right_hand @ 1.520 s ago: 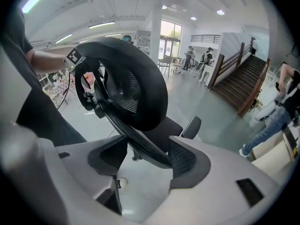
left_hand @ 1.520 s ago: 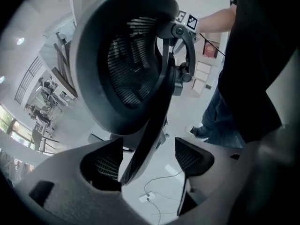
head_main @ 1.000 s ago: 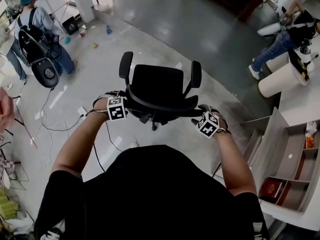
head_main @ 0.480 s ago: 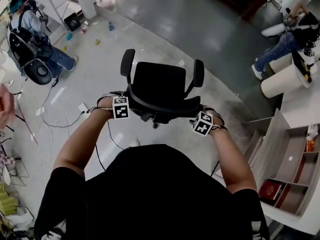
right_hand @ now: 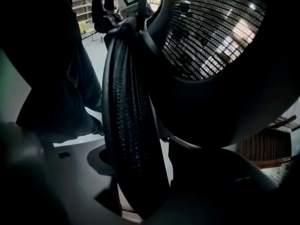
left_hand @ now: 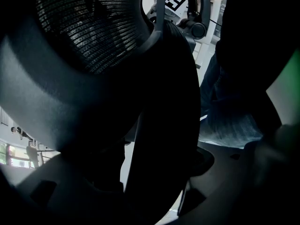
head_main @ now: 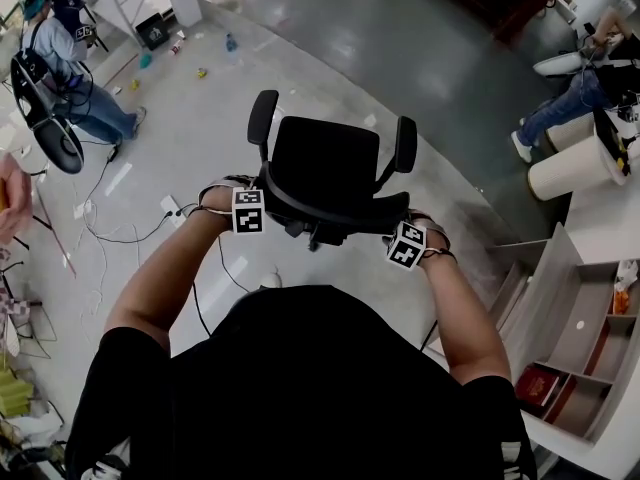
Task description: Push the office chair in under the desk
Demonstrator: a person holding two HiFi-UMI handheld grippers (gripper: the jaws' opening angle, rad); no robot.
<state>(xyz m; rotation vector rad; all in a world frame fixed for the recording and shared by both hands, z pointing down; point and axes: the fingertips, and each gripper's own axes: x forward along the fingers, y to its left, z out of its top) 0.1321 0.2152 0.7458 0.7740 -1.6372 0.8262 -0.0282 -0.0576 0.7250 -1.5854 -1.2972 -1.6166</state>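
on an open grey floor (head_main: 450, 58), left tongs (head_main: 264, 196) and right tongs (head_main: 396, 228) each clamp the backrest of the office chair (head_main: 325, 168), standing mid-floor; the push seems in hand, with steering toward the table likely next

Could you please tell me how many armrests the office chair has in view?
2. One armrest is on the left side of the chair in the head view; the other is on its right side. Neither is hidden.

Open lab hall: bare concrete floor (head_main: 420, 58), loose cables (head_main: 120, 236) left of the office chair (head_main: 325, 163), shelf unit (head_main: 585, 338) right of it.
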